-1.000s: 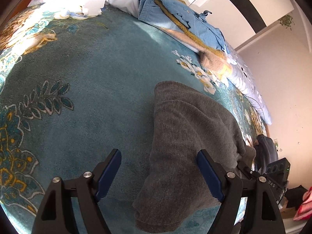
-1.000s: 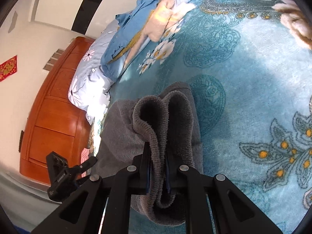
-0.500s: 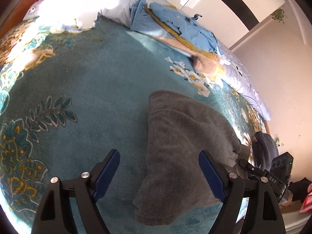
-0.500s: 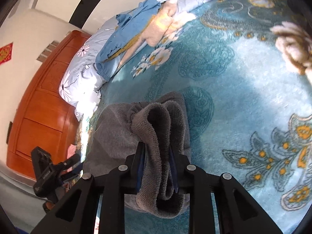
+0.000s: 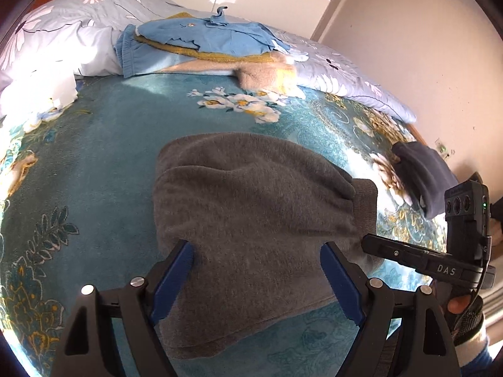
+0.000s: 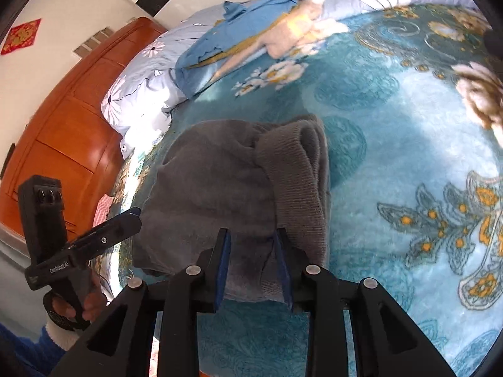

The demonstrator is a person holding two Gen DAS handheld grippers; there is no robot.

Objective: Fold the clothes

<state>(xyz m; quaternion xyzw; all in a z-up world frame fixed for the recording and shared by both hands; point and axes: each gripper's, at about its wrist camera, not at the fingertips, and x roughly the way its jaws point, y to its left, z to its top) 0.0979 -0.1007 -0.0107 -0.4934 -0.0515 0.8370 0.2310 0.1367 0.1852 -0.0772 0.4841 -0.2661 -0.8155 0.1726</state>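
A folded grey fleece garment (image 5: 251, 220) lies on the teal floral blanket (image 5: 94, 157). My left gripper (image 5: 256, 257) is open, its blue pads straddling the garment's near part. In the right wrist view the garment (image 6: 213, 188) has its ribbed cuff (image 6: 298, 182) bunched at the right. My right gripper (image 6: 253, 251) is open, its pads apart over the garment's near edge, gripping nothing. The right gripper also shows in the left wrist view (image 5: 421, 257), and the left gripper shows in the right wrist view (image 6: 94, 238).
A pile of blue and beige clothes (image 5: 204, 44) lies on the flowered quilt (image 5: 63, 31) at the back. A dark navy garment (image 5: 421, 176) lies at the right bed edge. An orange wooden wardrobe (image 6: 63, 125) stands left in the right wrist view.
My right gripper was shut on the grey garment's cuff and has opened, letting it drop onto the garment. My left gripper moved forward over the garment, still open.
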